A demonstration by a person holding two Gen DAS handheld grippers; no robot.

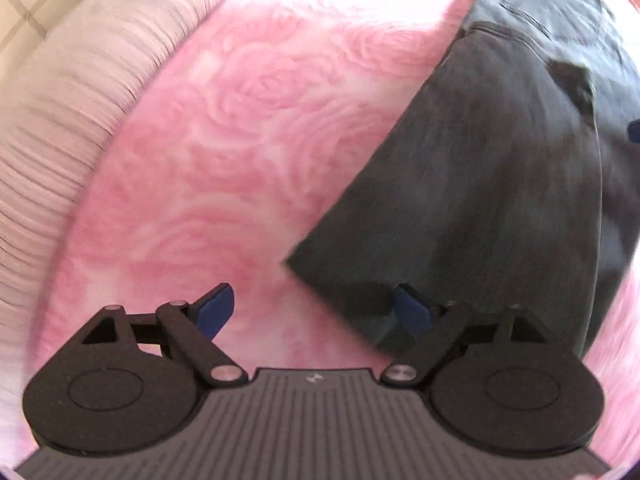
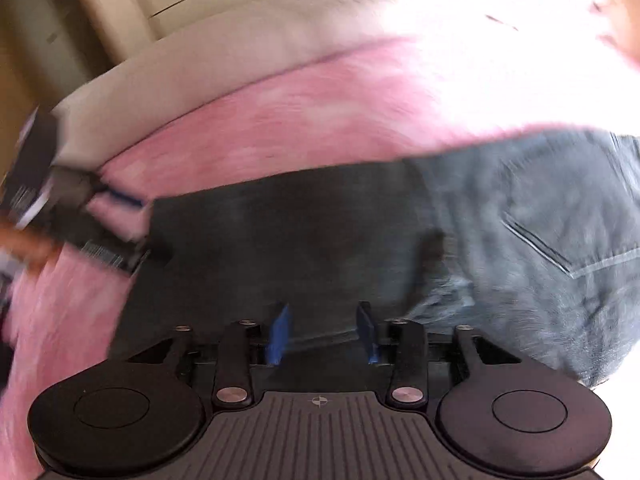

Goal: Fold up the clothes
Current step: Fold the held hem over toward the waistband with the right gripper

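Each claw [image 1: 314, 312] is black with blue pads [image 1: 214, 312], silver pivot screws, and a ribbed grey body.

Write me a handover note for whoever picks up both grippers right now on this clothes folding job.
Left gripper: open, nothing between its fingers, hovering over the hem corner of the jeans.
Right gripper: open, empty, above the jeans near their middle.
Where things are: the dark jeans lie on the pink rose blanket, legs stacked along one line, waist and pocket end away from the left gripper. A pale pleated pillow sits at the blanket's far edge.
Done: the jeans look folded once lengthwise, though blur leaves that uncertain.
Left: probably bring the hem end over toward the waist, then smooth.
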